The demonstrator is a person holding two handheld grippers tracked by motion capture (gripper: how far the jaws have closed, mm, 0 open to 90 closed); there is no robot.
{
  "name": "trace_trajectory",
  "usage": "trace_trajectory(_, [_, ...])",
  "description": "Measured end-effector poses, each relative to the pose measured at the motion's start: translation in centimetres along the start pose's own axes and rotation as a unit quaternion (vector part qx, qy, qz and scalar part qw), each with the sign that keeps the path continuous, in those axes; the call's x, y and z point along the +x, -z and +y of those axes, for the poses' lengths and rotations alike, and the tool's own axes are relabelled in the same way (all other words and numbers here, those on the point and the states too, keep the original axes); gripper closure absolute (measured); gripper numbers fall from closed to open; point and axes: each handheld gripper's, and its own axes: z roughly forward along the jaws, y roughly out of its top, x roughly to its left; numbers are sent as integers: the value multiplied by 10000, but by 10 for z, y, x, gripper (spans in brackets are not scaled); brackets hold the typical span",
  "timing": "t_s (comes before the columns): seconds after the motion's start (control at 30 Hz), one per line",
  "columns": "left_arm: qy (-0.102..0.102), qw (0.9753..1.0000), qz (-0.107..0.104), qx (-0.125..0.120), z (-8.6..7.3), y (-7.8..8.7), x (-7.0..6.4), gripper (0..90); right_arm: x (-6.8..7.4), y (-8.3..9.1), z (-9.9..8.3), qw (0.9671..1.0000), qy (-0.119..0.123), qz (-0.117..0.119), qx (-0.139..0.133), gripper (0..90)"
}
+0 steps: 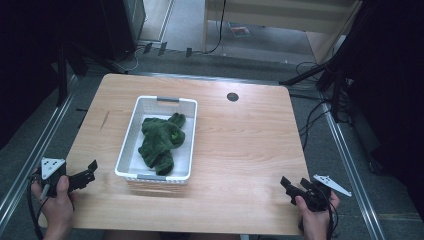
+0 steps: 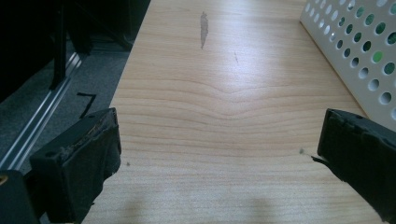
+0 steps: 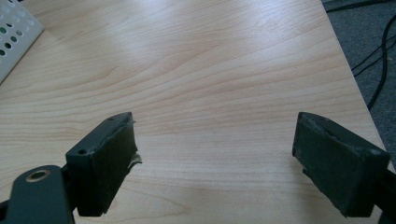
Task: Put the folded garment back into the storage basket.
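Two hand-held grippers rest at the near corners of a light wooden table (image 1: 240, 145). The left gripper (image 1: 86, 173), held in the person's left hand (image 1: 56, 200), sits beside the near left corner of a white perforated basket (image 1: 131, 131), apart from it; its jaws stand wide with bare wood between them. In the left gripper view (image 2: 219, 140) the basket's holed wall (image 2: 364, 51) rises just past the right-hand jaw, cut off by the frame's top and right edge. The right gripper (image 1: 291, 189), in the right hand (image 1: 316, 217), lies well apart from the basket, jaws likewise spread wide and gripping nothing; in its own view (image 3: 215, 144) a corner of the basket (image 3: 14, 37) is clipped at the upper left.

Inside the basket lies a crumpled dark green cloth (image 1: 161, 140), what kind of garment or towel cannot be told; its far end touches the right wall. No readable writing appears on anything. A small dark round fitting (image 1: 232, 96) sits in the tabletop toward the far edge. A dark streak (image 2: 204, 28) marks the wood ahead of the left gripper. Black cables (image 1: 312, 120) trail across the grey floor right of the table, and the surroundings at both sides are too dark to make out.
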Motion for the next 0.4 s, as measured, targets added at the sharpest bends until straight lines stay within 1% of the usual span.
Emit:
trace_trajectory(0.13, [-26, 10000, 13, 41, 0, 0, 0, 6, 2, -2, -1, 9999, 77, -29, 62, 136])
trace_trajectory(0.4, [-35, 10000, 3, 61, 0, 0, -1, 6, 3, -4, -1, 9998, 101, -74, 154, 136])
